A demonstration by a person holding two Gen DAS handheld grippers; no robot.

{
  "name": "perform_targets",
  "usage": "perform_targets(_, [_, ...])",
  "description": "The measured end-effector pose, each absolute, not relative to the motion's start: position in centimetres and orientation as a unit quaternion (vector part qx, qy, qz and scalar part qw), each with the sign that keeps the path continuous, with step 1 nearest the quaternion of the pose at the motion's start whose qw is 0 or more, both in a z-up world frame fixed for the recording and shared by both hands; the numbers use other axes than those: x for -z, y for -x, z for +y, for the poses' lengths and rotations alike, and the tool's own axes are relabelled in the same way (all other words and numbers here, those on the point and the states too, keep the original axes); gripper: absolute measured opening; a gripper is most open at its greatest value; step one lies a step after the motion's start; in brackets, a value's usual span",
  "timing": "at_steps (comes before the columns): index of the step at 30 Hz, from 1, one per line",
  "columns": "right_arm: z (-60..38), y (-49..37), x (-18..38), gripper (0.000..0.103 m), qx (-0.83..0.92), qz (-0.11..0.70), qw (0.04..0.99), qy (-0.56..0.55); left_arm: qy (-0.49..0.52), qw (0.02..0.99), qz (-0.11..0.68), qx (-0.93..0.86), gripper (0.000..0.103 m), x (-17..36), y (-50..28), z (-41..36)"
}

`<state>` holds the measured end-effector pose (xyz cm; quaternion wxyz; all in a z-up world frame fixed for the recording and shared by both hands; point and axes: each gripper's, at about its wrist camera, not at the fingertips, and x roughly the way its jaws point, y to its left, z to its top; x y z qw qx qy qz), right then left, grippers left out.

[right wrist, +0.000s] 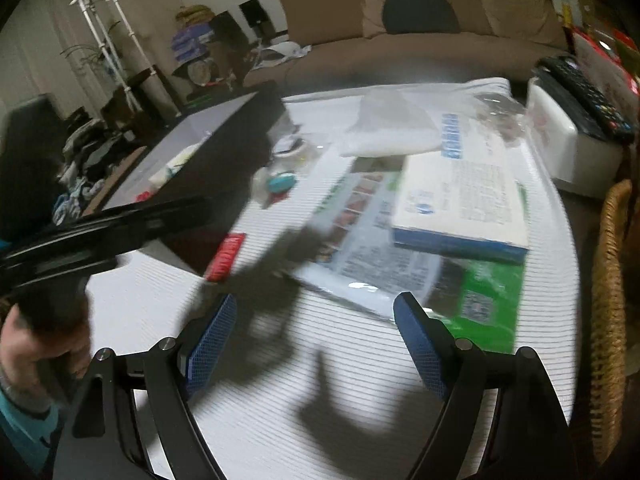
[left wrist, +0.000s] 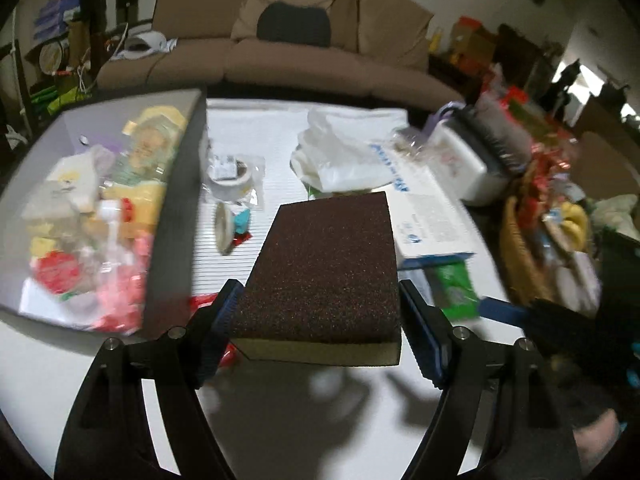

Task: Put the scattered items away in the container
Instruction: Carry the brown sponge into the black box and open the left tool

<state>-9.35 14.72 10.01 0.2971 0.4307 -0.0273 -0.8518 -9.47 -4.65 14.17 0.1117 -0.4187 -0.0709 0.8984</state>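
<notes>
My left gripper is shut on a scouring sponge, dark brown on top and yellow below, held above the table just right of the dark box. The box holds several colourful items; it also shows in the right wrist view. Tape rolls in plastic and a small teal item lie on the table beside the box. A red packet lies by the box corner. My right gripper is open and empty above the striped white mat.
A white and blue box lies on printed packets with a green one. White plastic bags sit behind. A white case with a remote and a wicker basket stand at the right. A brown sofa is behind.
</notes>
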Motion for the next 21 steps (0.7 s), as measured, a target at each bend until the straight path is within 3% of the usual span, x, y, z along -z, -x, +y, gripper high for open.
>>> perform_targets(8, [8.2,10.4,-13.1,0.084,0.842,-0.028,0.332,-0.425,0.385,0.056,-0.1,-0.916,0.075,-18.6,7.2,-14.0])
perform_targets(13, [3.4,11.9,-16.2,0.084,0.839,-0.047,0.362,-0.403,0.39,0.035,-0.148,-0.908,0.075,-16.5,8.6,-19.7])
perform_targets(21, [-1.0,14.5,-16.7,0.084,0.837,-0.074,0.365,-0.401,0.4,0.036,-0.169,-0.9,0.075,-12.7,12.6,-19.9])
